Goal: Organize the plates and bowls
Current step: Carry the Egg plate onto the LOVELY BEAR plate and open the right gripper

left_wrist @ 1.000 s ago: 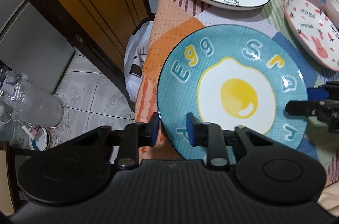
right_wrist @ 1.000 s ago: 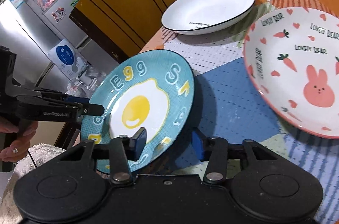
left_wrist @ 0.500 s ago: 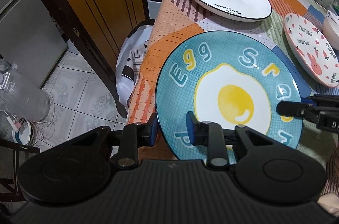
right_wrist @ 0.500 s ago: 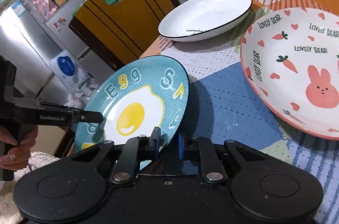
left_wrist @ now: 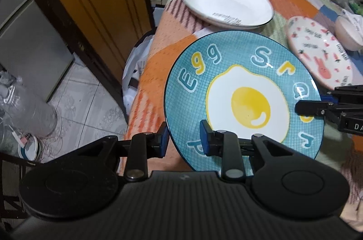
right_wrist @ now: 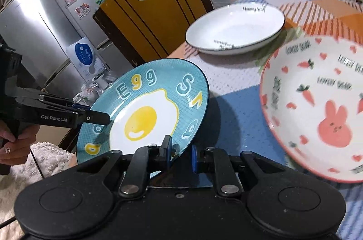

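left gripper [left_wrist: 184, 138]: its two blue-padded fingers [left_wrist: 205, 137] straddle the near-left rim of the blue egg plate [left_wrist: 240, 90], one pad under the rim and one over the printed face. a gap seems to remain at the pads, so whether this grip is clenched cannot be told. the plate is lifted and tilted over the near corner of the desk [left_wrist: 158, 63], its left edge hanging beyond the cloth, above the tiled floor [left_wrist: 74, 99].

risk, as judged: should the left pads be loose, the load falls on the opposite grip alone; a glazed rim pinched at one point may pivot or slide out and drop to the floor or onto the desk edge.

centre: the white plate [left_wrist: 226, 1] lies flat farther back on the desk, apart from the held plate.

right gripper [right_wrist: 180, 152]: fingers closed on the opposite rim of the egg plate [right_wrist: 145, 113], the rim passing between the pads. the two grips pull from opposite sides; unequal motion could twist the plate free.

right: the bunny plate [right_wrist: 317, 108] lies close beside the held plate; a swing rightward might strike its rim. a pale bowl [left_wrist: 348, 33] sits beyond it.
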